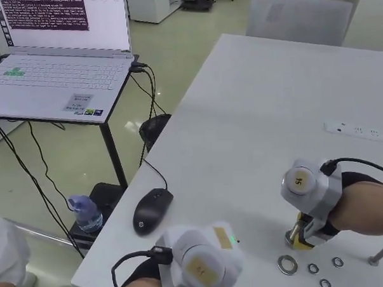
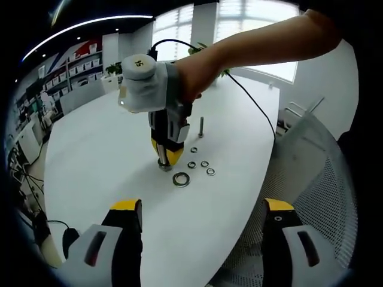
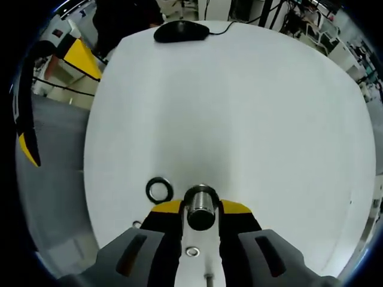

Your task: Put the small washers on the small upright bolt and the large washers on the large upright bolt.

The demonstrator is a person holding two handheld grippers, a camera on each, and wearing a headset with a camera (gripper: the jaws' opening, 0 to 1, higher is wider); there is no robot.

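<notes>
On the white rectangular tabletop (image 1: pixel 254 115), the large grey metal bolt (image 3: pixel 200 210) stands near the near edge, clamped between the jaws of the right gripper (image 1: pixel 298 235). The large silver ring washer (image 1: pixel 287 264) lies just before it. Three small silver ring washers (image 1: pixel 313 268) lie together right of that washer, and the small grey metal bolt (image 1: pixel 379 256) stands beyond them. The black plastic computer mouse (image 1: pixel 152 209) lies by the left edge. The white power strip (image 1: pixel 359 131) lies behind, toward the right edge.

Your table (image 1: pixel 254 115) looks smooth, matt white. The large washer (image 1: pixel 287 264) and the large bolt (image 3: pixel 200 206) are bright, shiny metal. Your right claw (image 3: pixel 201 210) is yellow and grey plastic; the mouse (image 1: pixel 152 210) is matt black plastic.
</notes>
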